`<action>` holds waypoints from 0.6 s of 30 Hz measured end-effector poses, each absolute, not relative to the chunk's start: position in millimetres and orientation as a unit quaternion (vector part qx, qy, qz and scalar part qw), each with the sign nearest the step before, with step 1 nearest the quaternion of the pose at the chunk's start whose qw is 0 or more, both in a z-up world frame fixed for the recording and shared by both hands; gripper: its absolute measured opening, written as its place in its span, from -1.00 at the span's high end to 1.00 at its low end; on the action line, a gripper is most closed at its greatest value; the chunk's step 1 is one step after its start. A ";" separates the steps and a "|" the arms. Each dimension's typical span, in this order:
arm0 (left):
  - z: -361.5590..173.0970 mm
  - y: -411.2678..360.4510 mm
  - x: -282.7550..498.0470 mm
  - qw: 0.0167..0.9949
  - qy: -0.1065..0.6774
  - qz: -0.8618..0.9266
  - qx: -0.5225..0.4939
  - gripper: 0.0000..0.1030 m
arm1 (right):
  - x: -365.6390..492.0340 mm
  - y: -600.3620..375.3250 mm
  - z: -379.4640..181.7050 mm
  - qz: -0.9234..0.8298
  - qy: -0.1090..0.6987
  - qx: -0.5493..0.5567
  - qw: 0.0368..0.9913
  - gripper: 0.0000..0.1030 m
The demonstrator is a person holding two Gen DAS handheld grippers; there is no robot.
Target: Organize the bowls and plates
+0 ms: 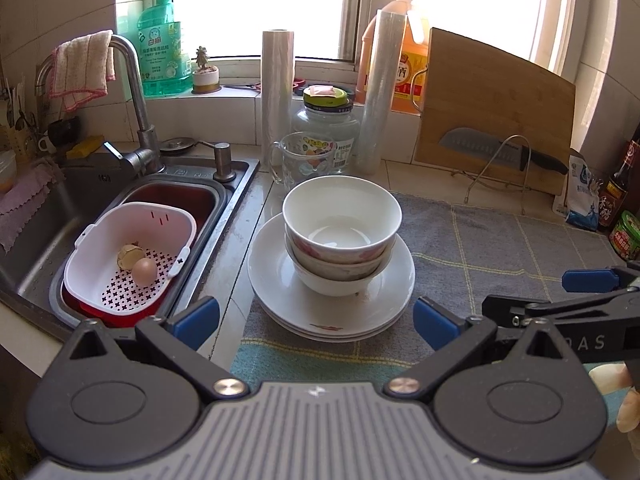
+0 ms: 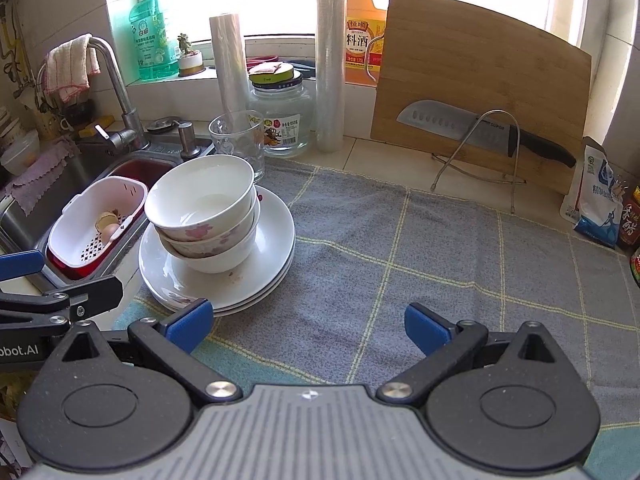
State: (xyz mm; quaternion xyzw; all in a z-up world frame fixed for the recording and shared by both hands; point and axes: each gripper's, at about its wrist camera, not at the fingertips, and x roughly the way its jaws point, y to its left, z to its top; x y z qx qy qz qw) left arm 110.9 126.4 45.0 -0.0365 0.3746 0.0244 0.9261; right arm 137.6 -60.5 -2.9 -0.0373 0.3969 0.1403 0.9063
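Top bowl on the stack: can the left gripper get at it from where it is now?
Probably yes. The left gripper is open and faces the top bowl straight on; only the stacked plates' near rim lies between, low down. The right gripper is off to the side.

Kitchen counter, from my two wrists: at my left gripper's [image 1: 316,322] twelve o'clock, three bowls [image 1: 342,216] nest on a stack of plates [image 1: 280,276], which lies on the near left corner of the cloth mat [image 1: 500,248]. At ten o'clock the sink [image 1: 236,184] holds a strainer basket [image 1: 100,240] with an egg [image 1: 144,271] and a shell [image 1: 129,255] in it. Behind the bowls stands a glass mug [image 1: 304,160], then a jar [image 1: 326,120] between two film rolls [image 1: 277,88]. At one o'clock a cutting board [image 1: 500,92] leans behind a knife [image 1: 500,152] on a wire rack [image 1: 500,168]. My right gripper [image 2: 308,326] hangs over the mat, the plates at its eleven o'clock.
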 end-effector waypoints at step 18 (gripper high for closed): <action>47.7 123.3 109.6 0.926 0.373 0.027 -0.041 -0.99 | 136.6 -64.8 -0.1 0.141 0.390 -0.042 0.909 -1.00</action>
